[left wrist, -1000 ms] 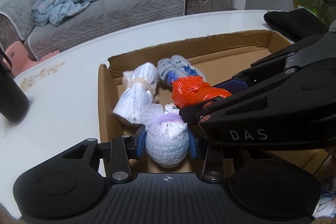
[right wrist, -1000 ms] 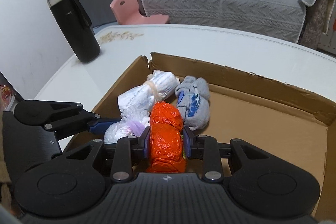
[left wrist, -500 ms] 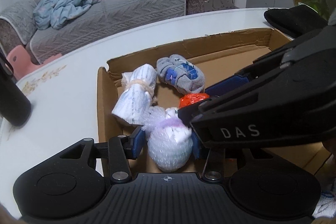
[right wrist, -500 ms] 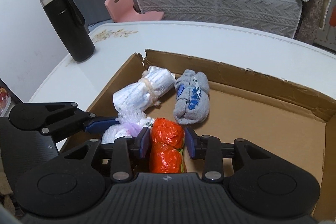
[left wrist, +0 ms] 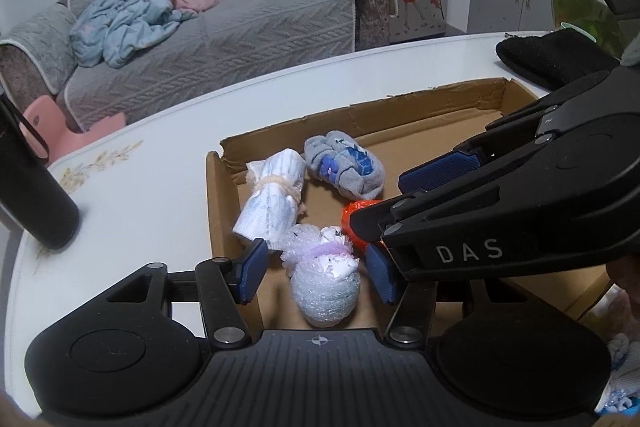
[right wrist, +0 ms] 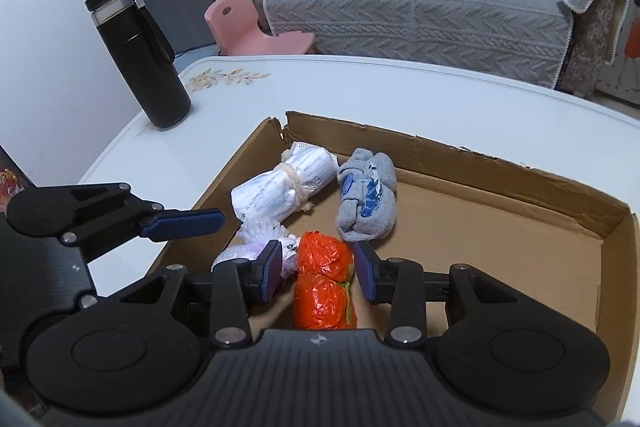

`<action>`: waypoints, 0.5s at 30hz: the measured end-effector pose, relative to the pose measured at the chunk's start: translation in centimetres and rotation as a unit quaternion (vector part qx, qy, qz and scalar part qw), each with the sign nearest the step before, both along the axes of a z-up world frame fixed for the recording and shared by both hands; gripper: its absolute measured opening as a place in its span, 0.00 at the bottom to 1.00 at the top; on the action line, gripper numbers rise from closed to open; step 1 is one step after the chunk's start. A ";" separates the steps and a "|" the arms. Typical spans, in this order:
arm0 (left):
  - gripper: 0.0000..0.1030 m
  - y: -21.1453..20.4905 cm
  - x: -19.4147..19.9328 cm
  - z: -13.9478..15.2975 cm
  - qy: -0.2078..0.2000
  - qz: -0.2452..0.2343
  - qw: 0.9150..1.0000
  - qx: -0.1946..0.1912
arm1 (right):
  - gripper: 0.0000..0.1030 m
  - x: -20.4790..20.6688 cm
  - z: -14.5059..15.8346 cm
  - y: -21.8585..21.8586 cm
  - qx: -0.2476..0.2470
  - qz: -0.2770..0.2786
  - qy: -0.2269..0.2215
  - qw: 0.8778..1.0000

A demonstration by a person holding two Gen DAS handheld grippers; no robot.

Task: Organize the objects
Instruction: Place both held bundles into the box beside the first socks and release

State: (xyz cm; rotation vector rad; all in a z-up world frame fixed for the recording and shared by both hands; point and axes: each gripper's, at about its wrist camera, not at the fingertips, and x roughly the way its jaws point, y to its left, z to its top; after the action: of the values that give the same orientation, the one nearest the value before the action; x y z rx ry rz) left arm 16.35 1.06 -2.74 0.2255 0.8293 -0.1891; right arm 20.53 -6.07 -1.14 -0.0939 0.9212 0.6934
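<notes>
On the white counter [right wrist: 360, 87], in the cardboard box [right wrist: 500, 179], both bundles are just set down: the left tool [left wrist: 316, 269] has just been opening off the bubble-wrap bundle [left wrist: 326, 291], the right tool [right wrist: 318, 269] stands released around the orange bundle [right wrist: 322, 279]. Next, both must lift clear.

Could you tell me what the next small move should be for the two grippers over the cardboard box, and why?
Probably lift both straight up and clear. The left gripper has just been opening and its pads stand off the bubble-wrap bundle; the right gripper shows gaps beside the orange bundle. Both bundles lie in the cardboard box, apparently released.
</notes>
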 end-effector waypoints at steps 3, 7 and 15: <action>0.63 0.0 -0.3 0.4 -0.003 0.000 1.000 0.004 | 0.38 -0.1 0.3 -0.2 0.001 0.001 -0.003 1.000; 0.64 0.6 -1.4 1.4 -0.008 0.007 1.000 -0.006 | 0.41 -0.8 1.1 -1.0 0.008 0.000 -0.005 1.000; 0.67 1.5 -6.0 3.8 -0.025 0.017 0.999 -0.031 | 0.48 -4.0 3.3 -4.0 0.017 0.005 -0.027 0.999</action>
State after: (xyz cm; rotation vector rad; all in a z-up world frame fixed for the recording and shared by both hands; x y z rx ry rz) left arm 10.37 2.55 1.09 0.1572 0.7752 -0.1767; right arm 16.50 -10.07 2.18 -0.0862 0.8564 0.7116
